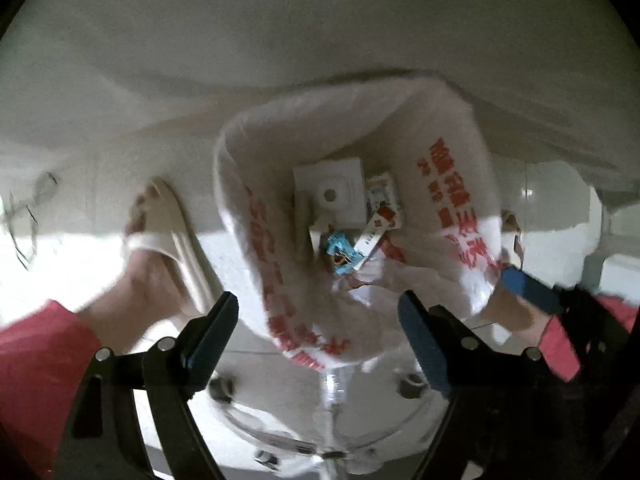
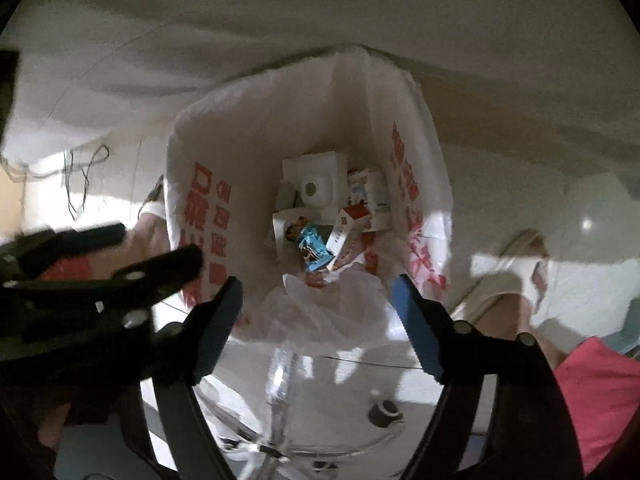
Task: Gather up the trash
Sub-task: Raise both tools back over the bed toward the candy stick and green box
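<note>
A white plastic bag [image 1: 460, 208] with red print stands open on the floor, seen from above in both wrist views. At its bottom lie a white box [image 1: 332, 188], a red-and-white pack [image 1: 380, 226] and a blue wrapper [image 1: 342, 254]. My left gripper [image 1: 318, 320] hangs open above the near rim, nothing between its pads. A blue-padded finger [image 1: 524, 286] of my right gripper shows at the bag's right side. In the right wrist view my right gripper [image 2: 316, 292] is open over the bag [image 2: 248, 140], apart from the plastic, and my left gripper [image 2: 152, 246] is open at the left.
A person's feet in cream slippers [image 1: 180, 232] [image 2: 516, 276] stand either side of the bag, with red trouser legs [image 1: 36, 360]. A chrome chair base [image 2: 280, 400] with castors [image 2: 386, 412] lies under the grippers. Loose wires [image 2: 80, 176] trail at the left. White cloth [image 1: 320, 40] hangs behind the bag.
</note>
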`<state>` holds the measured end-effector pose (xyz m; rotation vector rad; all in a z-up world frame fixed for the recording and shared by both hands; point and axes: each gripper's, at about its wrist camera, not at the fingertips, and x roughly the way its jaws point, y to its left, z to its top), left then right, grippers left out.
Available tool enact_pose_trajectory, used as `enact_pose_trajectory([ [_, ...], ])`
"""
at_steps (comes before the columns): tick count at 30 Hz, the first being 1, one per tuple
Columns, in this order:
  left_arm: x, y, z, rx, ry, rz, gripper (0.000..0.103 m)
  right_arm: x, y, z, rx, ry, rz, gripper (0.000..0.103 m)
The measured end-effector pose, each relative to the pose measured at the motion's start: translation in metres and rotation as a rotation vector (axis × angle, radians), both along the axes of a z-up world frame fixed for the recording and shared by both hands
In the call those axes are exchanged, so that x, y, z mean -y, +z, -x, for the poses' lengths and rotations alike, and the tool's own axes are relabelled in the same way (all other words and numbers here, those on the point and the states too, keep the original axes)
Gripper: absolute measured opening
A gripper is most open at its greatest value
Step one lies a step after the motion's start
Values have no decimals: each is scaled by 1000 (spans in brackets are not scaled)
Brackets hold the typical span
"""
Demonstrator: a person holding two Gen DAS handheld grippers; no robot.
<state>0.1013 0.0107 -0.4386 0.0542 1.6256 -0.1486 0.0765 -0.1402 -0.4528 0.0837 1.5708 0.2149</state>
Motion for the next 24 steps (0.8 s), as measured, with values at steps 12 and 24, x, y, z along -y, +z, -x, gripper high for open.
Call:
enact_pose_trajectory([
  [12,-7,114,19,180,-149,-93,80,-22,124,42,317,249,136,91],
  [24,-13,257,-14,257,-283,60,80,45,306,-3,481,296,82,92],
])
